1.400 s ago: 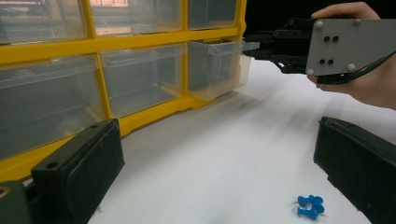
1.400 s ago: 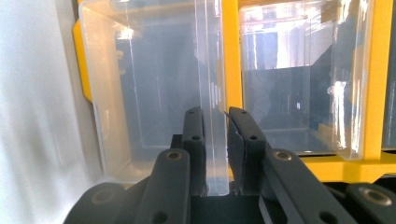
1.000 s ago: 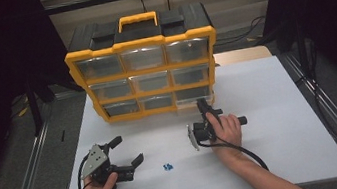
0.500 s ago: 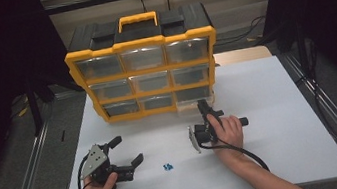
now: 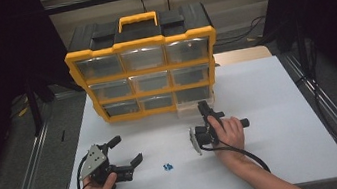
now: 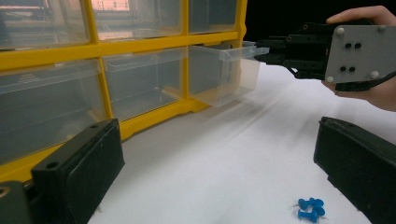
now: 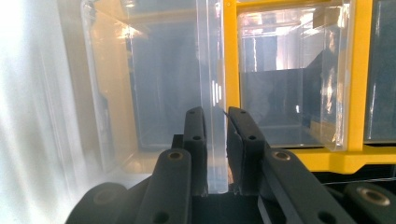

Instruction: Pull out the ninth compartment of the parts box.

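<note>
A yellow organizer (image 5: pixel 145 72) with clear drawers stands at the back of the white table (image 5: pixel 267 90). Its bottom right drawer (image 5: pixel 193 107) is pulled partly out. My right gripper (image 5: pixel 204 107) is shut on that drawer's clear front lip (image 7: pixel 208 70), the two jaws pinching it from both sides (image 7: pixel 215 116). The left gripper view has the same grip (image 6: pixel 261 50) on the drawer (image 6: pixel 219 72) from the side. My left gripper (image 5: pixel 127 150) rests open near the table's front left, nothing between its jaws (image 6: pixel 215 154). A few blue pushpins (image 5: pixel 168 167) lie on the table just right of it (image 6: pixel 310 208).
The organizer's other drawers (image 5: pixel 147 82) are pushed in and look empty. A cable (image 5: pixel 246 156) trails from the right gripper along the forearm. Bare white table (image 5: pixel 288 132) stretches to the right of the right hand.
</note>
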`<move>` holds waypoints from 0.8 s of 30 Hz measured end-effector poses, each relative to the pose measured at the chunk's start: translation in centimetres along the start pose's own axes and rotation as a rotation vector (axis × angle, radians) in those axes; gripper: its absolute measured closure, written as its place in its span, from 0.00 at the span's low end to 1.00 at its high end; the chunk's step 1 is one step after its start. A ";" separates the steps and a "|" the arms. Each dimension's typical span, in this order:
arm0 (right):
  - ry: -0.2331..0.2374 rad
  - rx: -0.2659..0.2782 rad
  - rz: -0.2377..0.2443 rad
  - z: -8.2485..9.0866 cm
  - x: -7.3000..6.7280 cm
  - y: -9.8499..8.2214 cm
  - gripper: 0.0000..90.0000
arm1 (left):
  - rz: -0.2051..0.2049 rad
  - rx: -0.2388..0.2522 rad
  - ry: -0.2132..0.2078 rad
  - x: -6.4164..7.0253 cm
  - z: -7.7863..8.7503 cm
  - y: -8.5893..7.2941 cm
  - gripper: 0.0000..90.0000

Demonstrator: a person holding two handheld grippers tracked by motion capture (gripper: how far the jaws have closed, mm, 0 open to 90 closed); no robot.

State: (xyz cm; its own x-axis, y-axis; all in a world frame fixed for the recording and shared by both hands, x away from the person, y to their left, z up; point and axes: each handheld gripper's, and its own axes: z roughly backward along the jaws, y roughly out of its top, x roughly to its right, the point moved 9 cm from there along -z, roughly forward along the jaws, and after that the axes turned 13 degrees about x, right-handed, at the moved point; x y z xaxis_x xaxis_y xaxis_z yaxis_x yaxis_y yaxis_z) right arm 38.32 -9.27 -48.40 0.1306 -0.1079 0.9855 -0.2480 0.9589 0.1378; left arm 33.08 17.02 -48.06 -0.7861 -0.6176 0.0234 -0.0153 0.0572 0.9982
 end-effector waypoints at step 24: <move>0.010 0.026 0.031 1.0 -0.1 0.4 0.88 | -0.007 -0.006 -0.002 -0.1 0.1 0.0 0.02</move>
State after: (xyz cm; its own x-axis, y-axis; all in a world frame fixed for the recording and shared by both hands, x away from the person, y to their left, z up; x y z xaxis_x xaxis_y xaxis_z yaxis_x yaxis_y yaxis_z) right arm 37.19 -9.12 -48.37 0.1317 -0.0754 0.9884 -0.2767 0.9547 0.1097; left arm 33.09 17.10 -48.07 -0.7870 -0.6167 0.0163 -0.0170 0.0481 0.9987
